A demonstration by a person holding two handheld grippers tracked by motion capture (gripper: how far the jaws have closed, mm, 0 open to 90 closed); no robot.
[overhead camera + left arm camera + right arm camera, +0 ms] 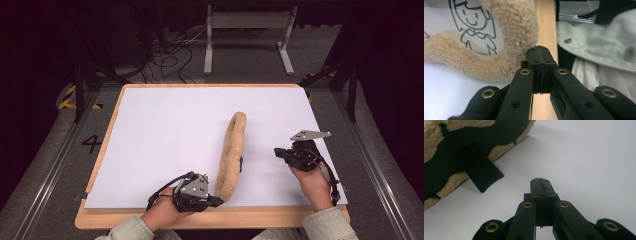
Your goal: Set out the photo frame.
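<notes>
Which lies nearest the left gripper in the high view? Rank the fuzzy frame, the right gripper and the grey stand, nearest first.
1. Fuzzy frame: its near end sits right at the tips of the left gripper.
2. Right gripper: on the other side of the frame, toward the table's right edge.
3. Grey stand: on the floor beyond the table's far edge.

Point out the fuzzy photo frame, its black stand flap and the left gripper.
fuzzy photo frame (233, 150), high view, plush rim.
black stand flap (482, 173), right gripper view, flap's middle.
left gripper (541, 53), left gripper view, tips of shut jaws.
</notes>
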